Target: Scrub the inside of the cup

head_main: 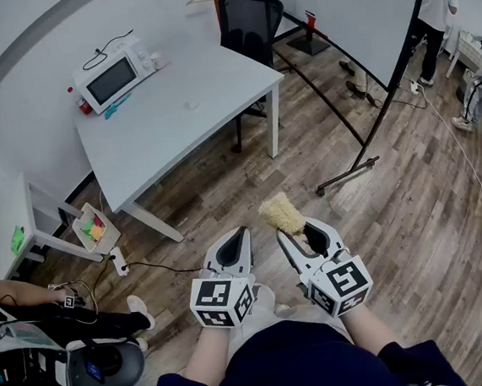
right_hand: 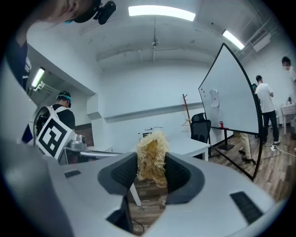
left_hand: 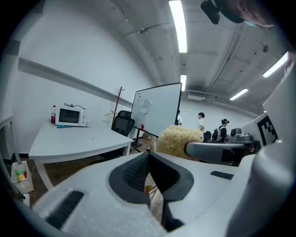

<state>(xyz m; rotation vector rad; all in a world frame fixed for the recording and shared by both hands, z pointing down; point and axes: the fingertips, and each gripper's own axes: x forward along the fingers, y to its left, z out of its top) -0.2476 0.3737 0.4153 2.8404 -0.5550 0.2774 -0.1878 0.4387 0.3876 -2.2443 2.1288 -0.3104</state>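
My right gripper (head_main: 299, 227) is shut on a straw-coloured fibrous scrubber (head_main: 281, 214), which sticks out past the fingertips. The right gripper view shows the scrubber (right_hand: 151, 156) pinched between the two dark pads of that gripper (right_hand: 151, 163). To its left my left gripper (head_main: 242, 233) is shut with nothing in it; in the left gripper view its pads (left_hand: 138, 171) meet, and the scrubber (left_hand: 178, 140) shows just beyond on the right. Both grippers hang side by side over the wooden floor in front of me. No cup shows in any view.
A white table (head_main: 174, 118) stands ahead with a microwave (head_main: 115, 75) at its far left corner. A black office chair (head_main: 250, 17) sits behind it, and a whiteboard on a stand (head_main: 360, 24) is at the right. A person (head_main: 433, 4) stands far right. A power strip (head_main: 118, 261) lies on the floor.
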